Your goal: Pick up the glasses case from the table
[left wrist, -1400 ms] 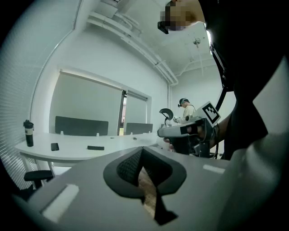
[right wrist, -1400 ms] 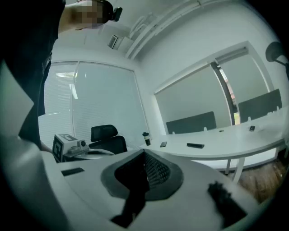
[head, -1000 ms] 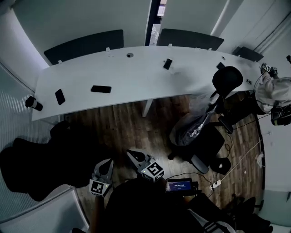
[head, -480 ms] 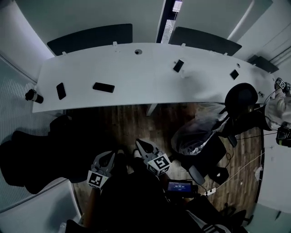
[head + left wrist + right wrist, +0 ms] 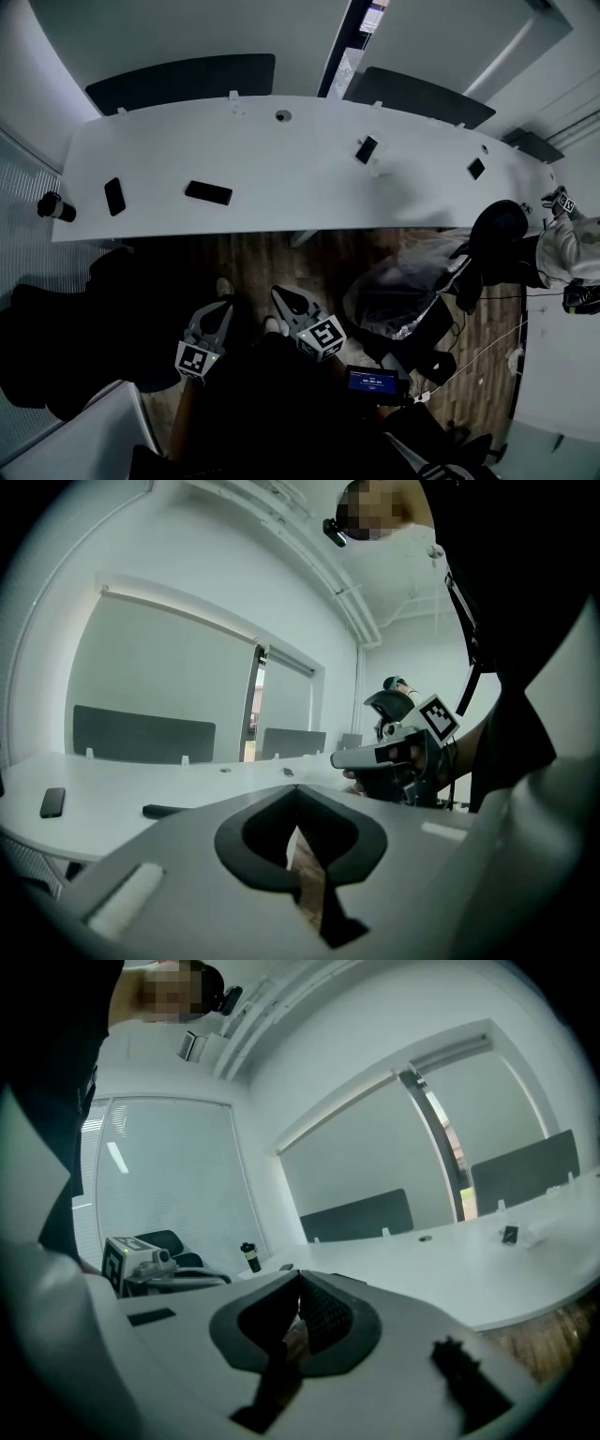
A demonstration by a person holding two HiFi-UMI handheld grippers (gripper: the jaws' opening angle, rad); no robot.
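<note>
Near side, over wood floor: left gripper and right gripper, side by side, both aimed at long white table on far side, well apart from it. Left gripper: jaws closed tip to tip, nothing between. Right gripper: same, jaws pressed together, empty.

Glasses case: black, oblong, flat on table's left half, close to near edge, untouched by either gripper. Also in left gripper view, low on tabletop, left of the closed jaws. Left of case, apart from it: black phone. At table's left end: dark cup, upright.

On table's right half: two small dark devices, one near middle, one further right; too small to tell what. Round port near far edge.

Behind table: two dark panels. Right of grippers: crumpled plastic bag over a seat, black office chair beside it. At right edge: person in light top.
</note>
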